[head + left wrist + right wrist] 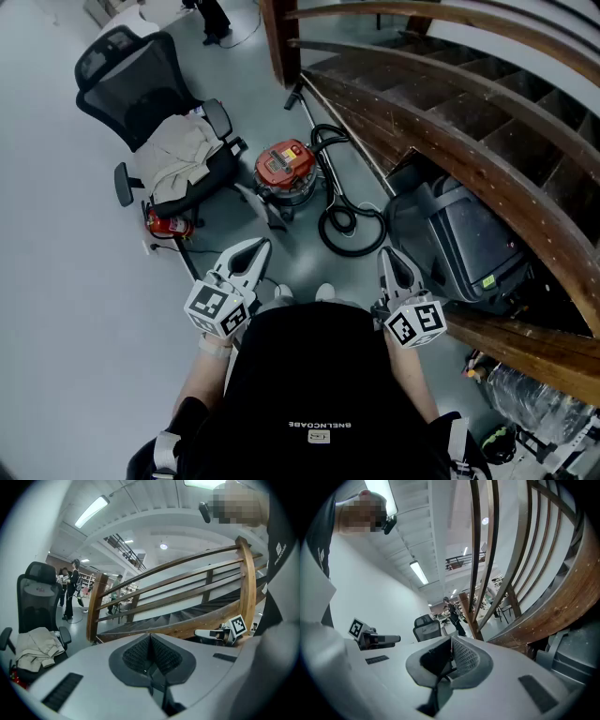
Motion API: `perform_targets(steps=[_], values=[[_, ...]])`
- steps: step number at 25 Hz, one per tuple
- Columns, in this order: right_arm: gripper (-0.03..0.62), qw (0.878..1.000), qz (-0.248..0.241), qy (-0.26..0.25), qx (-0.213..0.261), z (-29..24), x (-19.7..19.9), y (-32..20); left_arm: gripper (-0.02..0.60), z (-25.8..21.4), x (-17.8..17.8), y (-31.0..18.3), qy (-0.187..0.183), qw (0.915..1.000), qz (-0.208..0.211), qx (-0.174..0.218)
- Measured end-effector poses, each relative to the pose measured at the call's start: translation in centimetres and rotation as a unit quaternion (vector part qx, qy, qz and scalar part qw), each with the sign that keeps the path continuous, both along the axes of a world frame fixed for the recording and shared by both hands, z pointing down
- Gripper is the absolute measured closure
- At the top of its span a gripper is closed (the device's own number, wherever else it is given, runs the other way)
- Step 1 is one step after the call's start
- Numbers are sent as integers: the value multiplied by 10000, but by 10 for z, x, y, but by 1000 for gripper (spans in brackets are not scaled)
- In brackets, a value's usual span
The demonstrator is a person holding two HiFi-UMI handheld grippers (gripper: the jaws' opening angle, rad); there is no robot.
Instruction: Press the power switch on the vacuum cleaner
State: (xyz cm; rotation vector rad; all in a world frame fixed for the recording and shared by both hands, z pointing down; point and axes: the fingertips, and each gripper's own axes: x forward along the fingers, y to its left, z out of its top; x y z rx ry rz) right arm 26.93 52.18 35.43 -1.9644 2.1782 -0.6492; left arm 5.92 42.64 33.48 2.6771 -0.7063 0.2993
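left claw [255, 247] closed, right claw [389, 255] closed, both empty

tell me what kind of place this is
Likely an open office or library hall: a curved brown wooden staircase railing, a black mesh office chair and a round red canister vacuum cleaner.

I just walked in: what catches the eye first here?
A red-topped vacuum cleaner sits on the floor ahead, its black hose coiled to its right. A black office chair draped with beige cloth stands left; a curved wooden staircase sweeps along the right. The left gripper and right gripper are shut and empty.
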Motion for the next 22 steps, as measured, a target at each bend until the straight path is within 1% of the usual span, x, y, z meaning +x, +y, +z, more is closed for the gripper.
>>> perform_targets(steps=[6, 14, 18, 22], values=[[565, 10000, 0, -43, 40, 0, 8, -2, 566, 4, 15, -2, -32, 10000, 88, -22], [565, 9994, -257, -169, 166, 4, 23, -1, 566, 9, 29, 7, -108, 9999, -83, -22], [565, 9989, -378, -249, 114, 11, 24, -9, 566, 12, 35, 8, -164, 9998, -115, -42], [565, 9986, -449, -270, 14, 21, 17, -23, 566, 18, 30, -5, -167, 9997, -178, -88]])
